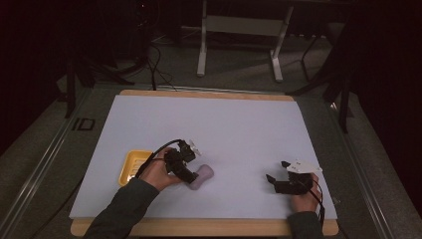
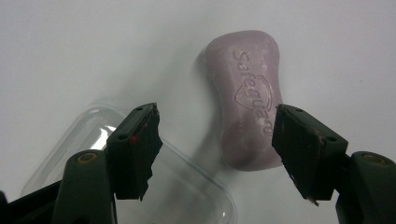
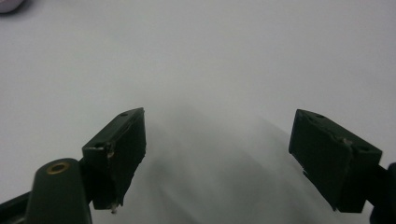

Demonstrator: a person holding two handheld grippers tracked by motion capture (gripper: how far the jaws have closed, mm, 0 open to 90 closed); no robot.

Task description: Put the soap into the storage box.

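Note:
A pale purple bar of soap with an embossed brand name lies flat on the white sheet; in the high view the soap sits near the front, left of centre. My left gripper stands open over it, one jaw beside the soap's near end and the other above a clear plastic lid. In the high view the left gripper touches the soap's left side. My right gripper is open with nothing between its jaws, resting at the front right of the table.
A yellow tray lies left of the left hand, partly hidden by it. The white sheet covers a wooden table. Behind the table are a metal stand's legs and cables on a dark floor.

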